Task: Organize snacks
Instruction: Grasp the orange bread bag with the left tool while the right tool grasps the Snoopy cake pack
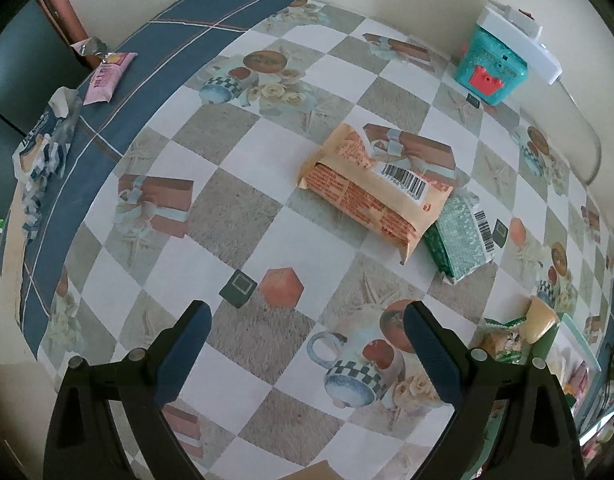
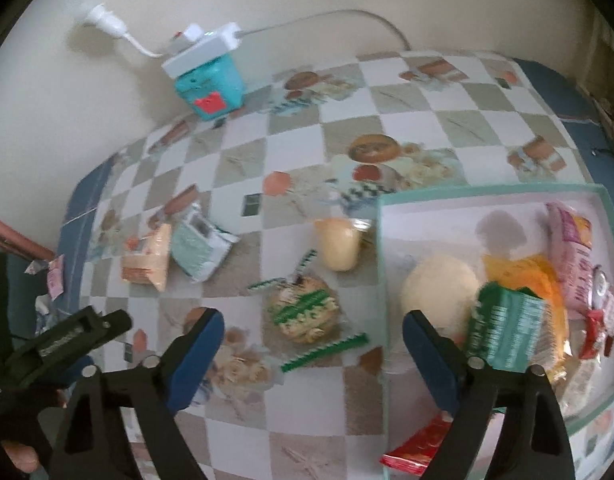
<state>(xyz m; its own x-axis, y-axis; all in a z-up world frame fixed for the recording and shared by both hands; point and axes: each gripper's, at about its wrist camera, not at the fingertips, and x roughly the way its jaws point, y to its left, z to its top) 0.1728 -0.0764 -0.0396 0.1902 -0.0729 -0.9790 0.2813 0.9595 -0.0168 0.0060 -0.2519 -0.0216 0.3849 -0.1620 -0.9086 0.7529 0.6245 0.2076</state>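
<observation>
My left gripper (image 1: pixel 307 312) hangs open over the checked tablecloth with nothing between its fingers. Beyond it lie a peach snack packet (image 1: pixel 375 184) and a green packet (image 1: pixel 459 240), touching each other. My right gripper (image 2: pixel 313 320) is open above a clear-wrapped cookie pack with green edges (image 2: pixel 305 312), and its pads are clear of the pack. A wrapped yellow bun (image 2: pixel 339 248) lies beside a teal-rimmed tray (image 2: pixel 381 240). The tray holds a round bun (image 2: pixel 439 292), a green packet (image 2: pixel 503 328), an orange one (image 2: pixel 543 280), a pink one (image 2: pixel 571 256) and a red one (image 2: pixel 419 448).
A teal toy box (image 1: pixel 491 68) and a white power strip (image 1: pixel 523 36) stand by the wall. A pink packet (image 1: pixel 107 76) and a crumpled blue-white wrapper (image 1: pixel 43 152) sit on the cloth's blue border near the table's left edge.
</observation>
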